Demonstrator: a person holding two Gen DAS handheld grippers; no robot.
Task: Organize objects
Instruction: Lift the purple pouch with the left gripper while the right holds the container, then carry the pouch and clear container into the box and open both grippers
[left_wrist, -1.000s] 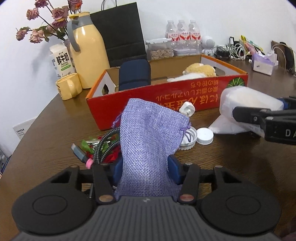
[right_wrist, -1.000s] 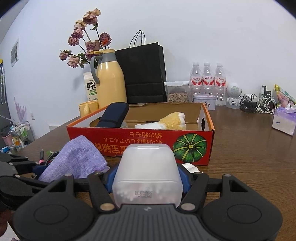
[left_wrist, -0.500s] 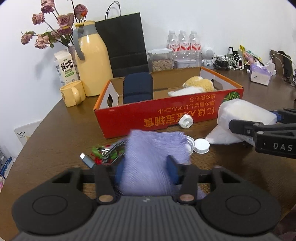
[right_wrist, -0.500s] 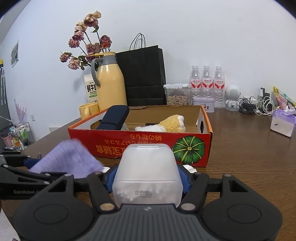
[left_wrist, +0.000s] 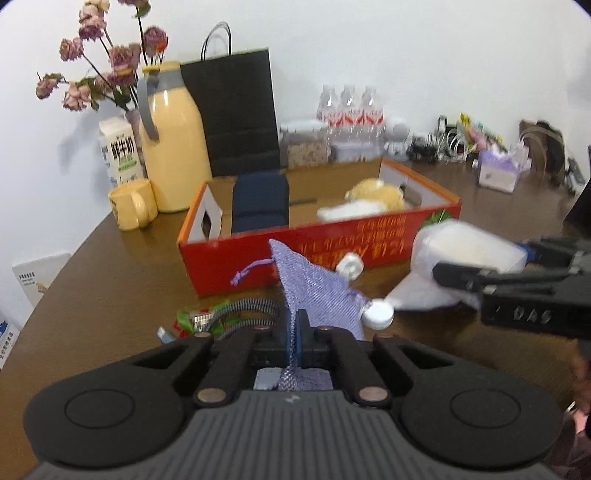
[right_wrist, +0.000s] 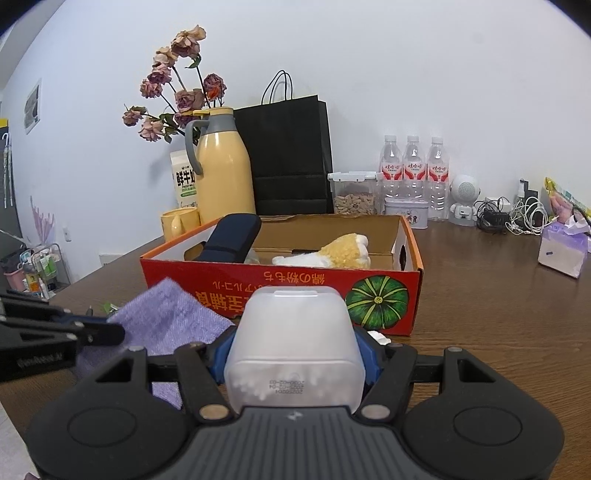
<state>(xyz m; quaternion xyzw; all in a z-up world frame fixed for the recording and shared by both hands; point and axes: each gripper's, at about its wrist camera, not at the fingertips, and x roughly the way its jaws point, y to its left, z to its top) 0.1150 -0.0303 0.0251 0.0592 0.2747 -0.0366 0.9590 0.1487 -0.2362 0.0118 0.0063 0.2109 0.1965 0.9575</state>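
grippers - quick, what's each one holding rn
left gripper: closed on the purple pouch.
right gripper: closed on the white plastic box.

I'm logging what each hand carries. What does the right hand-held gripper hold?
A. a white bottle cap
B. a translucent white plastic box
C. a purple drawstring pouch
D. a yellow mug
B: in the right wrist view the right hand-held gripper has its blue pads pressed against both sides of the translucent white plastic box, held in front of the red cardboard box.
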